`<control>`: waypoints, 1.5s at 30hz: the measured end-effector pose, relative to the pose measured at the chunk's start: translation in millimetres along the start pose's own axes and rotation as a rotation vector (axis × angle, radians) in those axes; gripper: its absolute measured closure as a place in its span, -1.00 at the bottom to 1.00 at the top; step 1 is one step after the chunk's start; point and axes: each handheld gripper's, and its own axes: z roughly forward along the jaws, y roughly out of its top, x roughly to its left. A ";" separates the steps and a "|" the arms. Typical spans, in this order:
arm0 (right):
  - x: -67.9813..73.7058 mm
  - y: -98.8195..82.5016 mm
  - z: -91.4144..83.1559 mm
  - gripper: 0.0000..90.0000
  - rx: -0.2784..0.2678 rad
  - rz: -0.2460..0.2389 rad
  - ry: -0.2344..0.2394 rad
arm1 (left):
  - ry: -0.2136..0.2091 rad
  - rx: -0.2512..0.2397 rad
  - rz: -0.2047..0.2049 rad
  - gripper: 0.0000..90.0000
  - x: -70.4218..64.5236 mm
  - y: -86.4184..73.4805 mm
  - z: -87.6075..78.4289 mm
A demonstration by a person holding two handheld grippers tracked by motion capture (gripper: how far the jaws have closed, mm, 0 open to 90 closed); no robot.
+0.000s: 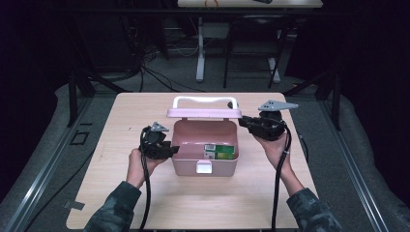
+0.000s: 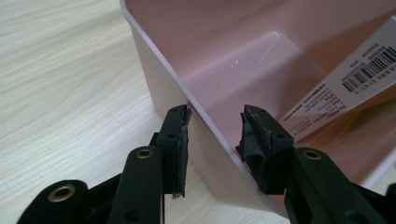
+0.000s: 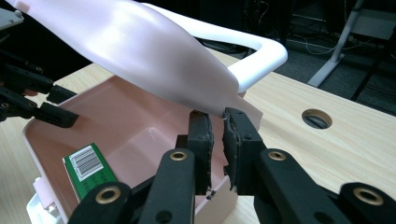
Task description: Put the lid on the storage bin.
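Note:
A pink box stands open mid-table, its lid raised at the back under a white handle. Inside, at the right, lies a green carton with a barcode. My left gripper straddles the box's left wall. Its jaws stand apart, one pad outside against the rim, the other inside and clear of the wall. My right gripper is shut on the lid's right corner, with the pads pinching the thin edge. The left gripper also appears in the right gripper view.
A white latch hangs on the box's front wall. The wooden table has a round cable hole behind the box on the right. Another table stands farther back across a dark floor with cables.

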 end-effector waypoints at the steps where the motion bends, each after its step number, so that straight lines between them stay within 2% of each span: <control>1: 0.0 -0.3 -0.4 0.81 0.003 0.001 0.000 | -0.001 -0.003 -0.003 0.29 0.7 -0.3 -1.0; 9: 1.0 -2.2 -0.9 0.80 0.015 0.001 0.007 | -0.014 -0.016 -0.030 -0.21 4.7 -4.0 -14.0; 16: 1.6 -3.8 -0.7 0.78 0.026 0.002 0.011 | 0.007 -0.056 -0.048 -0.36 11.3 -7.4 -40.2; 21: 1.7 -5.1 -1.2 0.77 0.034 0.000 0.017 | 0.041 -0.053 -0.071 -0.51 23.7 -17.0 -47.0; 22: 1.8 -5.4 -1.2 0.77 0.035 -0.001 0.018 | 0.046 -0.055 -0.087 -0.55 26.0 -19.6 -47.6; 26: 2.0 -6.6 -1.2 0.78 0.035 0.003 0.020 | 0.078 -0.052 -0.102 -0.64 34.1 -31.2 -45.7; 31: 3.2 -9.1 -1.0 0.78 0.050 0.009 0.021 | 0.093 -0.034 -0.108 -0.67 41.3 -45.1 -37.1; 34: 4.0 -12.0 -1.0 0.76 0.061 0.007 0.024 | 0.075 -0.029 -0.139 -0.67 47.8 -49.8 -32.0; 36: 5.2 -14.9 -0.9 0.74 0.073 0.010 0.029 | 0.072 -0.026 -0.142 -0.67 50.1 -51.4 -29.5; 45: 9.1 -27.2 3.7 0.70 0.129 0.035 0.044 | 0.055 0.008 -0.125 -0.67 49.6 -53.3 -18.7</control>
